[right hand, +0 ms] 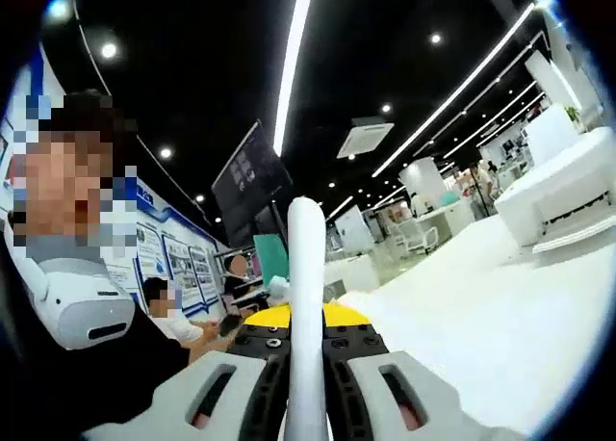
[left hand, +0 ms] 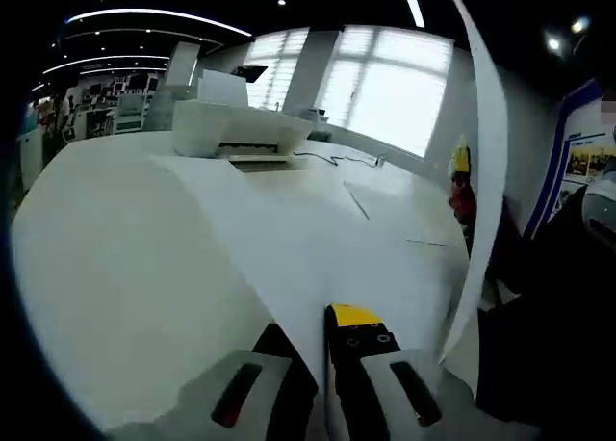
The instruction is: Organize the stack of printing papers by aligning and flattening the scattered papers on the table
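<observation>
A large white sheet of paper [left hand: 318, 239] runs up from between my left gripper's [left hand: 322, 343] jaws, which are shut on its near edge. Its right side curls upward in a tall arc [left hand: 486, 171]. It hangs over the white table [left hand: 106, 258], where more sheets [left hand: 404, 215] lie flat farther back. In the right gripper view, my right gripper [right hand: 306, 350] is shut on paper seen edge-on as a narrow white strip [right hand: 306, 268] rising between the jaws.
A white printer [left hand: 236, 128] stands at the table's far end and appears again at the right [right hand: 563, 186]. A person wearing a white headset [right hand: 67, 306] is close on the left. Another person [right hand: 168, 311] sits behind. A dark screen [right hand: 252, 186] hangs overhead.
</observation>
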`<move>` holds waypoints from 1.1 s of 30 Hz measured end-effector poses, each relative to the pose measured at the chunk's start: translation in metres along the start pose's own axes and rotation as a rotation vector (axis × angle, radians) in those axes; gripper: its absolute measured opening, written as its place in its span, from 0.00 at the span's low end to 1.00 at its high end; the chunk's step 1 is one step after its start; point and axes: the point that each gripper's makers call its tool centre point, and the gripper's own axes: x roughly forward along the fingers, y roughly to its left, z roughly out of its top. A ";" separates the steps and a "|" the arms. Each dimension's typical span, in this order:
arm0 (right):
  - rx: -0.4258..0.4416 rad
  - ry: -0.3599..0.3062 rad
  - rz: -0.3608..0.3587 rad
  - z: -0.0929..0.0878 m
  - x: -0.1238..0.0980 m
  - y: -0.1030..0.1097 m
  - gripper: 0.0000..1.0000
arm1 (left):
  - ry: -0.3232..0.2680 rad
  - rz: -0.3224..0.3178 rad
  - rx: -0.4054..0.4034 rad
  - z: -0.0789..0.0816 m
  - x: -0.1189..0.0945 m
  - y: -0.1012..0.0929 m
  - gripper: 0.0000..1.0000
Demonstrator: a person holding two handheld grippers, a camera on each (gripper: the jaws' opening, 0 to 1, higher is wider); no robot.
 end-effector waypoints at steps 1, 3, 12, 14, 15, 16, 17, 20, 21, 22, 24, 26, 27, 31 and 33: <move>0.005 0.003 -0.015 -0.003 -0.001 -0.004 0.05 | -0.002 -0.002 -0.002 0.000 0.000 0.000 0.07; -0.004 0.011 -0.054 -0.008 -0.004 -0.014 0.05 | -0.005 -0.005 -0.005 0.000 0.000 0.000 0.07; -0.058 0.061 -0.178 -0.026 -0.010 -0.039 0.05 | -0.010 -0.014 -0.023 -0.003 0.003 0.000 0.07; -0.074 0.073 -0.196 -0.029 -0.010 -0.043 0.05 | -0.015 -0.024 -0.033 -0.004 0.003 -0.001 0.07; -0.078 0.076 -0.205 -0.030 -0.011 -0.045 0.05 | -0.019 -0.030 -0.036 -0.004 0.003 -0.002 0.07; -0.079 0.077 -0.213 -0.031 -0.011 -0.047 0.05 | -0.025 -0.038 -0.043 -0.004 0.003 -0.003 0.07; -0.079 0.077 -0.220 -0.031 -0.012 -0.049 0.05 | -0.032 -0.047 -0.051 -0.004 0.003 -0.003 0.08; -0.085 0.082 -0.241 -0.033 -0.013 -0.055 0.05 | -0.053 -0.071 -0.074 -0.004 0.003 -0.005 0.08; -0.088 0.087 -0.250 -0.034 -0.014 -0.057 0.05 | -0.060 -0.076 -0.080 -0.004 0.003 -0.004 0.08; -0.091 0.095 -0.260 -0.035 -0.015 -0.059 0.05 | -0.067 -0.082 -0.086 -0.004 0.002 -0.004 0.08; -0.098 0.106 -0.276 -0.036 -0.017 -0.063 0.05 | -0.083 -0.099 -0.106 -0.005 0.002 -0.005 0.08; -0.110 0.112 -0.288 -0.036 -0.018 -0.066 0.05 | -0.103 -0.116 -0.131 -0.006 0.002 -0.005 0.08; -0.112 0.115 -0.291 -0.036 -0.019 -0.067 0.05 | -0.111 -0.124 -0.145 -0.006 0.001 -0.005 0.08; -0.130 0.133 -0.316 -0.035 -0.023 -0.074 0.05 | -0.124 -0.138 -0.158 -0.006 -0.001 -0.007 0.09; -0.134 0.141 -0.325 -0.034 -0.027 -0.077 0.05 | -0.124 -0.138 -0.153 -0.006 -0.002 -0.008 0.09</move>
